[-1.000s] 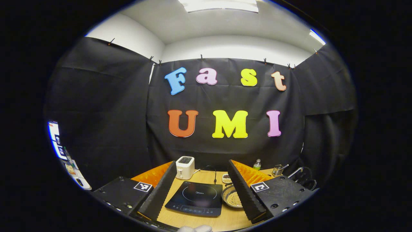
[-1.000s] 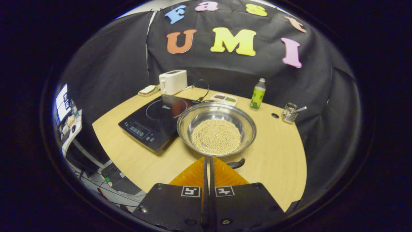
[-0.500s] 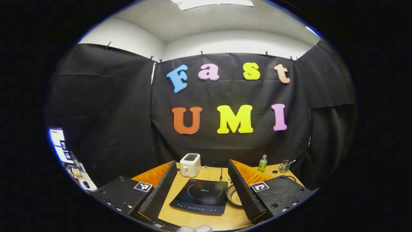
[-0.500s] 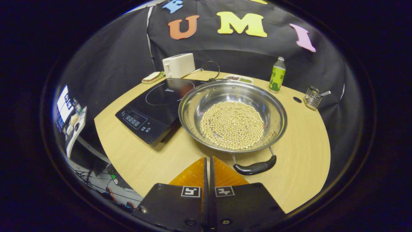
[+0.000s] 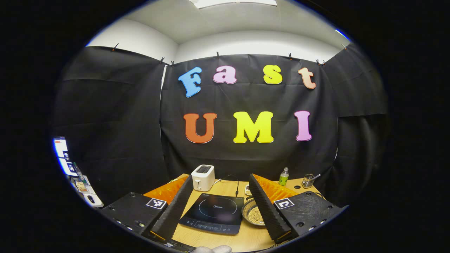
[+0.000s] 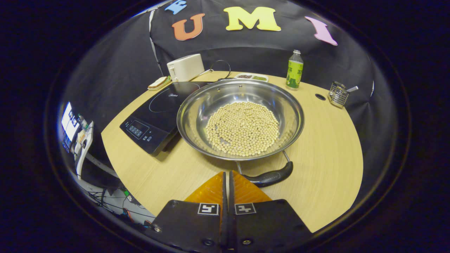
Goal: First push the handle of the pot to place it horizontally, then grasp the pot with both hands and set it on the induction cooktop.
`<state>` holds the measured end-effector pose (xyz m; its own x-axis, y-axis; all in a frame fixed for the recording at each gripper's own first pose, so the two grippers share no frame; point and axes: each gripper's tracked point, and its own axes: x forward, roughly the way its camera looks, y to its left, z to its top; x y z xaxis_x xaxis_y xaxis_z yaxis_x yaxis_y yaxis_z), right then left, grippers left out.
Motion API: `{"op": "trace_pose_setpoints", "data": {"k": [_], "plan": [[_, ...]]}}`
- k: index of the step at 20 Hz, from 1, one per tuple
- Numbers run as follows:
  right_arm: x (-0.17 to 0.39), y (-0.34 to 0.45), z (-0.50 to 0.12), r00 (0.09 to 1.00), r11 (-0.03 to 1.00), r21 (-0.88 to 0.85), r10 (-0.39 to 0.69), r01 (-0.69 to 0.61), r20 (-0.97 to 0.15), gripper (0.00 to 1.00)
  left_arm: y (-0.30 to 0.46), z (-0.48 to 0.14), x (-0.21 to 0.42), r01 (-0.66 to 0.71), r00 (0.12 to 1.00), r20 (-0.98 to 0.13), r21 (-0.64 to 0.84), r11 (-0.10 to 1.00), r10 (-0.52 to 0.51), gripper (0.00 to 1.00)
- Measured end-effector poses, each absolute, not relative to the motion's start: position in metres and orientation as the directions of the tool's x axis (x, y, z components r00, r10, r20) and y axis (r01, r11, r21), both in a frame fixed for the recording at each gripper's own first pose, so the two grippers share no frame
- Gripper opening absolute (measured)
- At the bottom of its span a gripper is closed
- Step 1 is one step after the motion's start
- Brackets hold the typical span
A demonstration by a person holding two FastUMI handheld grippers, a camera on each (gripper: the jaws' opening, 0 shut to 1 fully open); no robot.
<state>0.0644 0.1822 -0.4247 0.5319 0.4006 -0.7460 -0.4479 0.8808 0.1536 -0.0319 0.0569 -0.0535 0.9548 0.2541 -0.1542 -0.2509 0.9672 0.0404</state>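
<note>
Pot [image 6: 240,119] nearer right gripper [image 6: 226,175]

Wooden table [image 6: 327,147]: cooktop [image 6: 158,112], pot [image 6: 240,119], toaster [image 6: 185,67], bottle [image 6: 294,69].

- Left gripper [image 5: 220,196]: jaws wide apart above the tabletop [image 5: 246,239].
- Induction cooktop [image 5: 213,213] lies between them.
- Pot [image 5: 254,213] just right of cooktop.
- Toaster [image 5: 202,177] behind cooktop.
</note>
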Motion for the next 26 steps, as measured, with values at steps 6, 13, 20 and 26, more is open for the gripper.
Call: {"op": "trace_pose_setpoints", "data": {"k": [6,13,20,26], "plan": [[0.070,0.171,-0.426,0.529,0.879,0.151,0.401,-0.453,-0.748,0.01,0.053,-0.055,-0.022,-0.250,0.955,-0.152,0.049,0.967,0.255,0.95],[0.093,0.140,-0.427,0.540,0.895,0.142,0.376,-0.424,-0.753,0.04,0.044,-0.063,-0.004,-0.234,0.957,-0.165,0.049,0.971,0.239,0.95],[0.121,0.113,-0.424,0.565,0.911,0.124,0.347,-0.394,-0.749,0.04,0.031,-0.066,0.019,-0.217,0.961,-0.167,0.044,0.975,0.221,0.95],[0.144,0.095,-0.423,0.568,0.913,0.108,0.333,-0.393,-0.752,0.04,0.023,-0.071,0.039,-0.213,0.961,-0.174,0.038,0.976,0.216,0.95]]}}
